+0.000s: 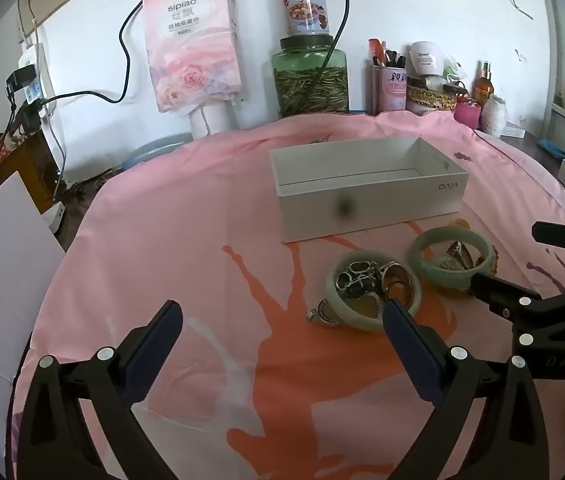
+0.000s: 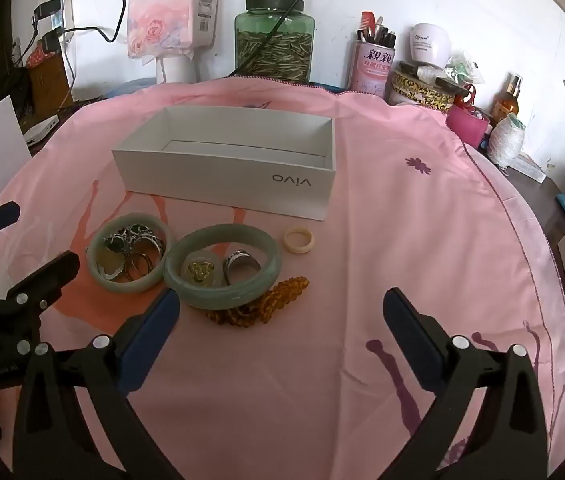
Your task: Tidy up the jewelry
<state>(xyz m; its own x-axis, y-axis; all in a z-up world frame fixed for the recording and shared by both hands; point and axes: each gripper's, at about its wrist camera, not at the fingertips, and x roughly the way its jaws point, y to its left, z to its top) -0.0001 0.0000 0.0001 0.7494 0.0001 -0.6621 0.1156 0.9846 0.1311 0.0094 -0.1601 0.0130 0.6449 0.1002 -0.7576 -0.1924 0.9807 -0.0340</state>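
Bangles, two pale green rings, are lying flat side by side at centre-left of the right view, just below the box (image 2: 226, 168), whose long axis is running left to right; the left bangle (image 2: 130, 258) is ringing silver rings, the right bangle (image 2: 222, 266) is ringing a ring and a yellow charm, overlapping amber beads (image 2: 274, 300). Both the left gripper (image 1: 282, 332) and right gripper (image 2: 280, 320) are hovering over the cloth (image 2: 402, 240) with fingers gaping wide, holding nothing.
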